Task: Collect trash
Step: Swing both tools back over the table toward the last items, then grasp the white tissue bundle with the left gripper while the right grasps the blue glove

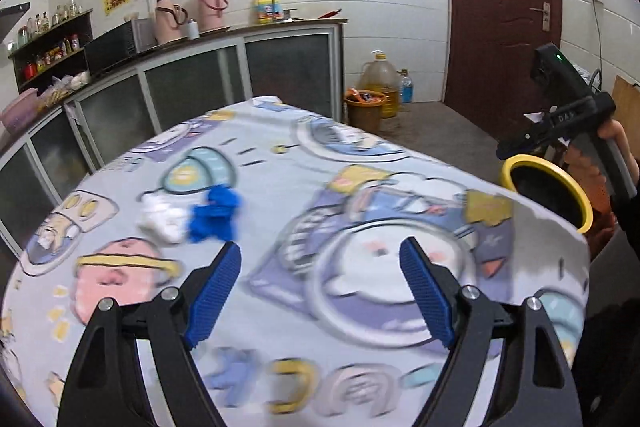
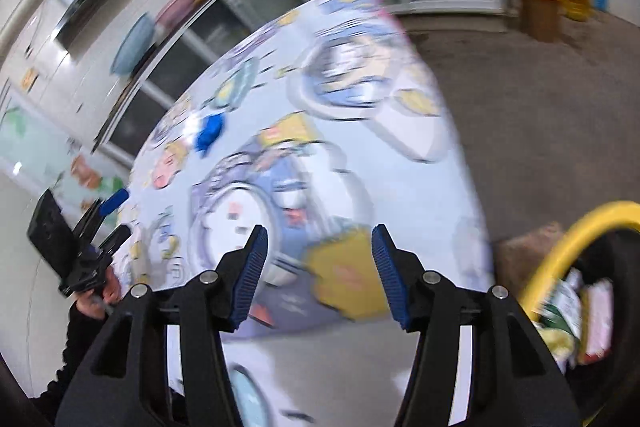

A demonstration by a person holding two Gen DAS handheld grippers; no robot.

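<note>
The tablecloth (image 1: 280, 163) lies mostly bare; only blue trash (image 1: 216, 213) and white trash (image 1: 162, 217), touching, stand in the way at its left. The yellow-rimmed bin (image 1: 560, 187) stands open beside its right edge.

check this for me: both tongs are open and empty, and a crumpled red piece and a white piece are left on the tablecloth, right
Not quite: the crumpled piece is blue, not red, as the left wrist view shows. It lies beside the white piece on the tablecloth. Both left tongs and right tongs are open and empty.
</note>
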